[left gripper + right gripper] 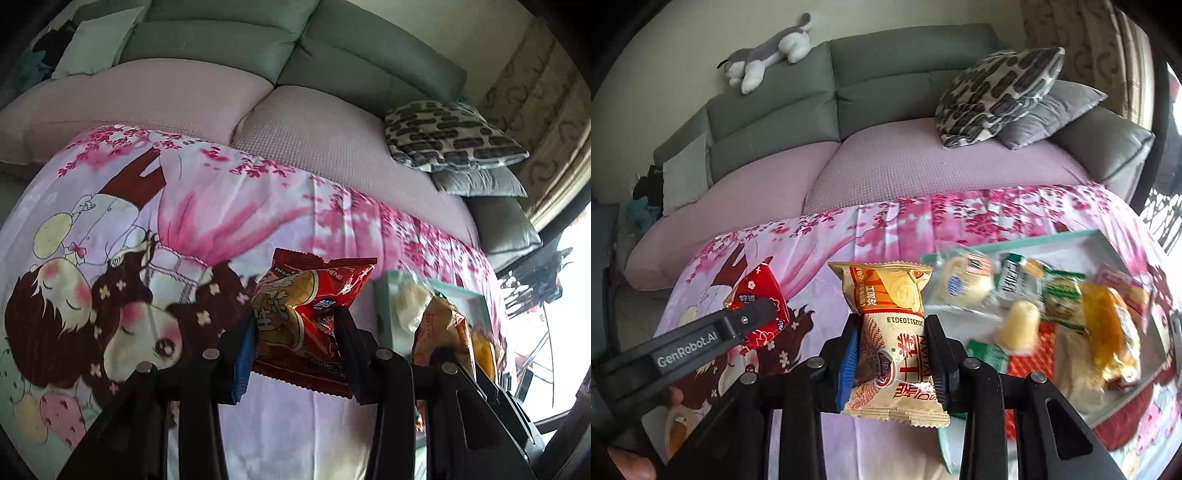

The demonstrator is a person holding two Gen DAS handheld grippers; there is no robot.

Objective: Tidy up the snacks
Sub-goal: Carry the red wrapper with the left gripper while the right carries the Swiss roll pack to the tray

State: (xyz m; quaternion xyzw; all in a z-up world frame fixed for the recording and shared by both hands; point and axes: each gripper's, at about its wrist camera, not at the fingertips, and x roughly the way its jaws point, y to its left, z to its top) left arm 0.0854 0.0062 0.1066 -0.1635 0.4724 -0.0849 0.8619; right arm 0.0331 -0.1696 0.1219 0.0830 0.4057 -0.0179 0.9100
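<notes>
Currently, both packets: in the air above the desk, one in each tongs.
Red packet: glossy red foil snack packet (310, 317), clenched at its middle by the left tongs (295, 332); its ends stick out above and below the pads.
Beige packet: beige and orange foil snack packet (892, 339), grasped across its waist by the right tongs (892, 350).
Tray: shallow teal-rimmed tray (1071, 236), just right of the beige packet, already crowded with snacks.
Desk: covered by a pink cartoon-print cloth (221, 206).
Risk: slippery puffed foil may slide out; a packet dropped on the heap may roll over the low rim.
</notes>
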